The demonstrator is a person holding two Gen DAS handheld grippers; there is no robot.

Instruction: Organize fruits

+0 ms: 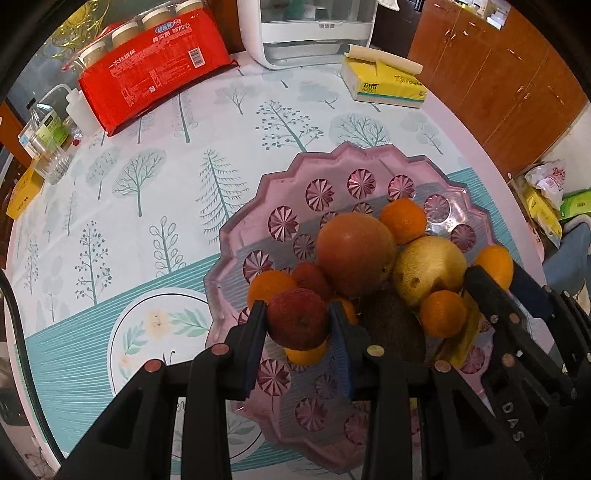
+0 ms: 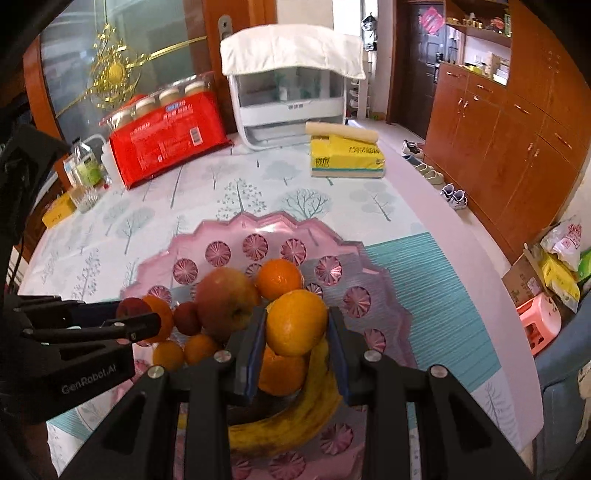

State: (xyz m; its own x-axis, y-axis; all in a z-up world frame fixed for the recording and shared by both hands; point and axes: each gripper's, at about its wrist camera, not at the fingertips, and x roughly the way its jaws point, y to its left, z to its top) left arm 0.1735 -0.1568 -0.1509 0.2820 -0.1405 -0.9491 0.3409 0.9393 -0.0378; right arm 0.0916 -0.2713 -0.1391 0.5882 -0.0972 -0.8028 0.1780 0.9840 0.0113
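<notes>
A pink scalloped fruit plate holds an apple, a yellow pear, a kiwi, a banana, several oranges and a red fruit. My left gripper is shut on a small red fruit just above the plate's near side; it shows at the left in the right wrist view. My right gripper is shut on an orange over the banana; it shows at the right in the left wrist view.
On the tree-print tablecloth stand a red pack of paper cups, a yellow tissue box, a white appliance, bottles and a glass. A printed plate design lies left of the pink plate. Wooden cabinets line the right.
</notes>
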